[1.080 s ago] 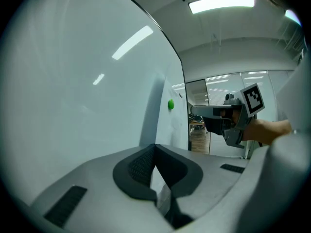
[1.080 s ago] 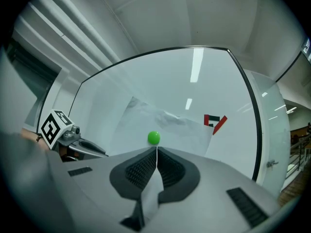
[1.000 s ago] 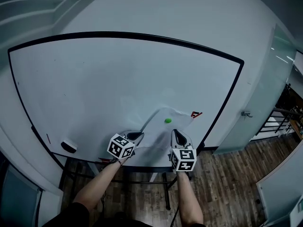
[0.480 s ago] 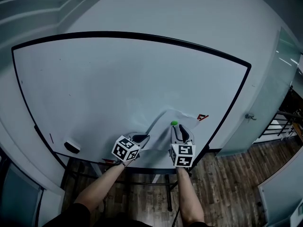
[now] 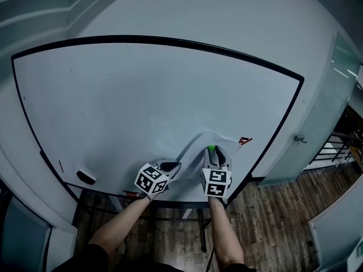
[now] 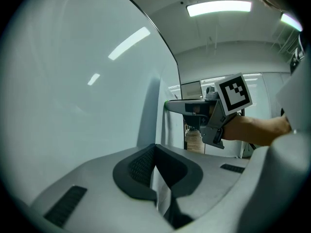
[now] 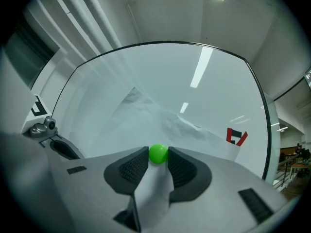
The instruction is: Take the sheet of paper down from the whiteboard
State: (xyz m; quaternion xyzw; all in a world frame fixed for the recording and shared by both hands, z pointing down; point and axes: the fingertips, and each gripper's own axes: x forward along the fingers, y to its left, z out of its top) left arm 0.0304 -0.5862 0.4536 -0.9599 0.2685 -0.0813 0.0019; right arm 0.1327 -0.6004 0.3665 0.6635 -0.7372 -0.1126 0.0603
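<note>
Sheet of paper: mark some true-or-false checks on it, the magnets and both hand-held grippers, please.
The left hand-held gripper is shut on an edge of the sheet of paper. True.
The right hand-held gripper has nothing between its jaws. False: the green magnet sits between its opening jaws.
A red and black magnet sits at the sheet's right corner. True.
The sheet lies flat against the whiteboard. False: it bulges away from it, crumpled.
</note>
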